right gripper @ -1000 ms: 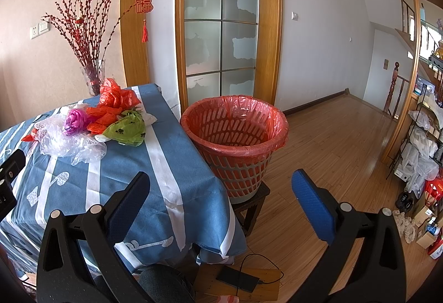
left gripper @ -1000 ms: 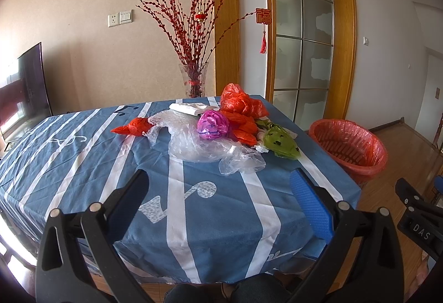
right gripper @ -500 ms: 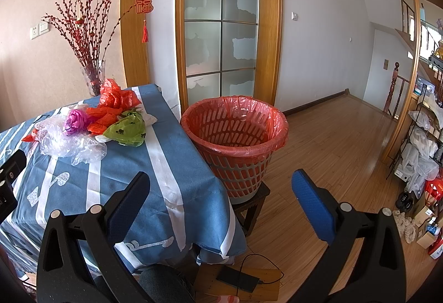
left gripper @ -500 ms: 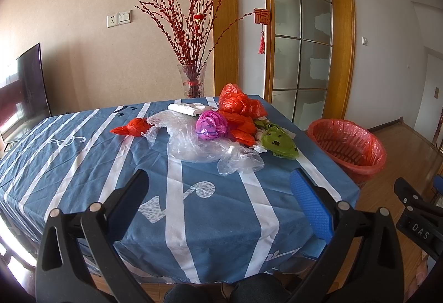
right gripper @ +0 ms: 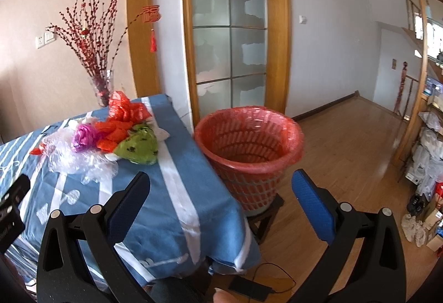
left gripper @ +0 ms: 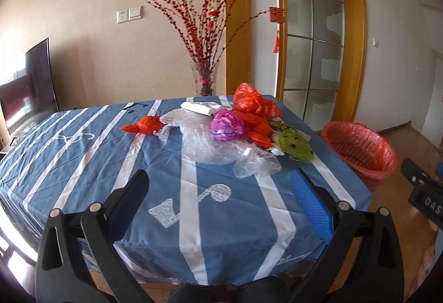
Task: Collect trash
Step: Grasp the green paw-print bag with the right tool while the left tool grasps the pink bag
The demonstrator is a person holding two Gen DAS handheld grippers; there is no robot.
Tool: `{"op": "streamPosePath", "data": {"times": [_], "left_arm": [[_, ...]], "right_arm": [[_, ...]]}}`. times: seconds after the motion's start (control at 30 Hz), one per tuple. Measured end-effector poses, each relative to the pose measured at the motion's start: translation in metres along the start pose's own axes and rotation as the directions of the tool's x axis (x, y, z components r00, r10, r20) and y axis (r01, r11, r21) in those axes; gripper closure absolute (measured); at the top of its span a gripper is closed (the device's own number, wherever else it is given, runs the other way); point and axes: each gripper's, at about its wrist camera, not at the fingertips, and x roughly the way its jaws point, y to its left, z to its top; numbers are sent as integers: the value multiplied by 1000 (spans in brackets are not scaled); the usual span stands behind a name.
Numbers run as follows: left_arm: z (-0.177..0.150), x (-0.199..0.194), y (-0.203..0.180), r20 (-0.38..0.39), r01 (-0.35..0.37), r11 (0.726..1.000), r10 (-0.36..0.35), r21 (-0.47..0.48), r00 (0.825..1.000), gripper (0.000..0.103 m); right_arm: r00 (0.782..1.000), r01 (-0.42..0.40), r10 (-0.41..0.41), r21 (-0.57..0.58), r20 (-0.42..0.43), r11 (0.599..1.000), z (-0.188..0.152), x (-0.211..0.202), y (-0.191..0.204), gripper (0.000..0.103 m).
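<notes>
A heap of trash lies at the far right of the blue striped table (left gripper: 116,181): clear plastic wrap (left gripper: 213,145), a purple bag (left gripper: 227,126), red bags (left gripper: 253,106), a small red bag (left gripper: 144,124), a green bag (left gripper: 295,143) and white paper (left gripper: 199,107). The right wrist view shows the green bag (right gripper: 138,148) and purple bag (right gripper: 83,136) too. A red-lined basket (right gripper: 249,142) stands on a stool beside the table; the basket (left gripper: 360,150) also shows at right. My left gripper (left gripper: 218,192) hangs open, short of the heap. My right gripper (right gripper: 220,192) is open before the basket.
A glass vase (left gripper: 205,78) of red branches stands at the table's far edge. A television (left gripper: 27,81) is at left. A glazed wooden door (right gripper: 229,53) is behind the basket. Cluttered shelves (right gripper: 426,153) line the right wall, and a black device with a cable (right gripper: 249,285) lies on the floor.
The right gripper's view has shifted slightly, bringing the table and basket a little nearer. The left gripper has barely moved. Both stay open and empty.
</notes>
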Motion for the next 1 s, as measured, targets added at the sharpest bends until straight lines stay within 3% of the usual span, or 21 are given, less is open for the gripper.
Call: {"op": "streamPosePath", "data": {"times": [0.27, 0.57, 0.93, 0.97, 1.0], "left_arm": [[13, 25, 30, -26, -32, 997, 30, -73, 999, 4], [22, 50, 58, -31, -86, 991, 83, -107, 996, 4], [31, 82, 66, -62, -94, 991, 88, -94, 994, 7], [33, 87, 67, -65, -88, 991, 82, -97, 994, 7], [35, 90, 67, -66, -85, 991, 79, -99, 995, 8]], "right_arm": [[993, -115, 114, -25, -44, 993, 25, 55, 35, 6], [949, -254, 245, -22, -201, 967, 43, 150, 86, 44], [922, -267, 243, -38, -303, 963, 41, 211, 115, 50], [919, -266, 241, -43, -312, 963, 40, 214, 116, 51], [914, -268, 237, -52, -329, 962, 38, 218, 118, 59]]}}
